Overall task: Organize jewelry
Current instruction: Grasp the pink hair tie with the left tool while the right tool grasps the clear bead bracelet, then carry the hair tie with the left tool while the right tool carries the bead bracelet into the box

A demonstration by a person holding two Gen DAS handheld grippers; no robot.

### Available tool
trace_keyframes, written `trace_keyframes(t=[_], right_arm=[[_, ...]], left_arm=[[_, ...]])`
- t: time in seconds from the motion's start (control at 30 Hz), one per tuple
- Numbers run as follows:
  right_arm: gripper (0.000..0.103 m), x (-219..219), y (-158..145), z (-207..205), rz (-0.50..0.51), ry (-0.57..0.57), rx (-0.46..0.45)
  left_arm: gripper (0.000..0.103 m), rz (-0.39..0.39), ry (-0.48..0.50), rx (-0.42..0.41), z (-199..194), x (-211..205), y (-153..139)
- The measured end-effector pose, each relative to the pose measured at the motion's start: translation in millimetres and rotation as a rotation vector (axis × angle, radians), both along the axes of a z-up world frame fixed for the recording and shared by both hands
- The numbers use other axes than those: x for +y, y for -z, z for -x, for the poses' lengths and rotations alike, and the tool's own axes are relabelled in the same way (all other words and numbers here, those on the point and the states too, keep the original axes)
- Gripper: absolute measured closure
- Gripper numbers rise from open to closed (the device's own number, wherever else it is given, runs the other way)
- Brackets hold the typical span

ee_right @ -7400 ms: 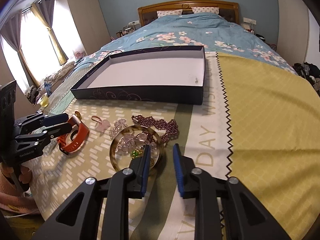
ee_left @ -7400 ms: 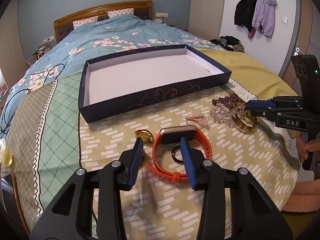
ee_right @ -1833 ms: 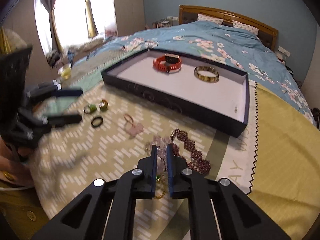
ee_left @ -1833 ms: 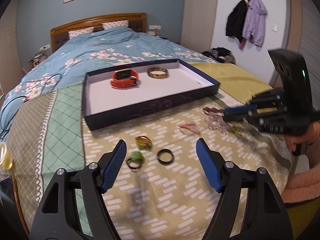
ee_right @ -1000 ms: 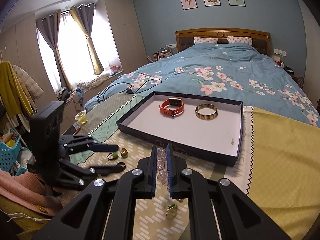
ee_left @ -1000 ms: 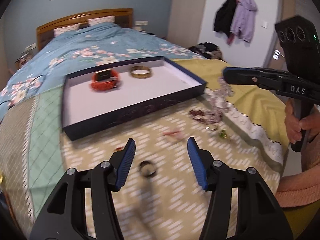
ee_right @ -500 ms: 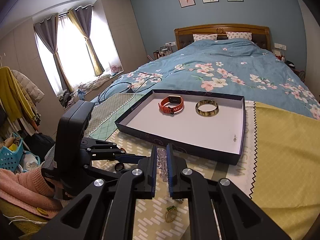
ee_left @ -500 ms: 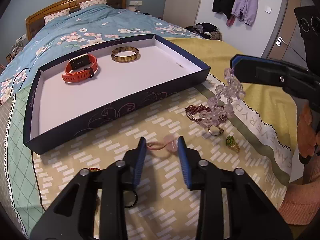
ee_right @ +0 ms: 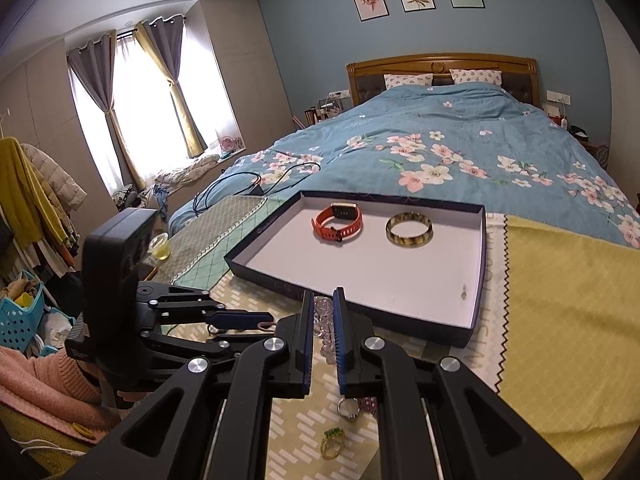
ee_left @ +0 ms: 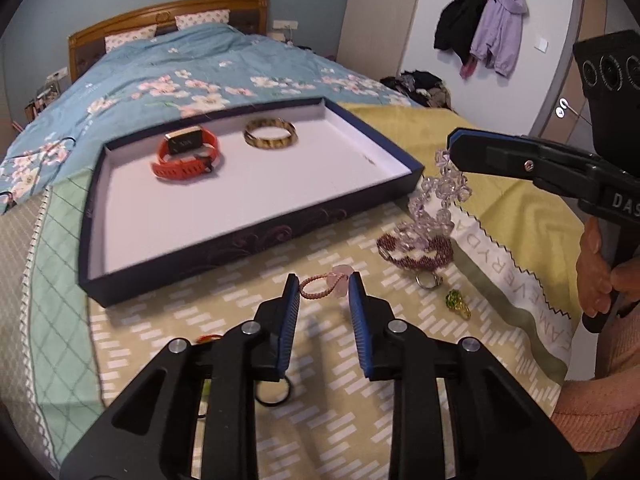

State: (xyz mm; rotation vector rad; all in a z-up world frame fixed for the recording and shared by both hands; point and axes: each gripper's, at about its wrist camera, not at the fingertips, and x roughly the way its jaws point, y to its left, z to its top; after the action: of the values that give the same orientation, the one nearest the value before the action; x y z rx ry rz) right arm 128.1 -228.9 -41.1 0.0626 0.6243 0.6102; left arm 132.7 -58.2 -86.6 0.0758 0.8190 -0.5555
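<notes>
A pink cord loop with a pale stone (ee_left: pixel 324 286) lies on the patterned cloth. My left gripper (ee_left: pixel 324 282) straddles it. Its jaws are closing, with a pad touching each end of the loop. My right gripper (ee_left: pixel 452 148) is shut on a string of clear crystal beads (ee_left: pixel 442 188). The string hangs from its tips and its lower end rests on the cloth. In the right wrist view the beads (ee_right: pixel 322 322) show between that gripper's (ee_right: pixel 321 298) fingers. The dark blue box (ee_left: pixel 240 240) holds an orange watch (ee_left: pixel 186 154) and an amber bangle (ee_left: pixel 271 139).
A maroon bead bracelet (ee_left: pixel 416 254), a silver ring (ee_left: pixel 428 281) and a green ring (ee_left: pixel 456 302) lie right of the loop. A black ring (ee_left: pixel 276 398) sits under my left gripper. A person's hand (ee_left: pixel 596 280) holds the right gripper's handle. The bed lies beyond the box.
My left gripper left the black ring, moved forward to the pink loop and narrowed its jaws around it. My right gripper lifted the crystal beads off the cloth and holds them there.
</notes>
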Motion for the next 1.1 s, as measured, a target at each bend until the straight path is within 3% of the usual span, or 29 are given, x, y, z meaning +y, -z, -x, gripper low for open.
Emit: trace_keyframes(t=[0.5, 1.1], right_arm=[[0.095, 4, -25, -33, -0.022, 0.028, -0.051], [0.095, 14, -15, -96, -0.001, 0.081, -0.003]], left_arm=[[0.077, 0.029, -0.103, -0.119, -12, 33, -47], [0.077, 0.004, -0.166, -0.132, -51, 45, -46]])
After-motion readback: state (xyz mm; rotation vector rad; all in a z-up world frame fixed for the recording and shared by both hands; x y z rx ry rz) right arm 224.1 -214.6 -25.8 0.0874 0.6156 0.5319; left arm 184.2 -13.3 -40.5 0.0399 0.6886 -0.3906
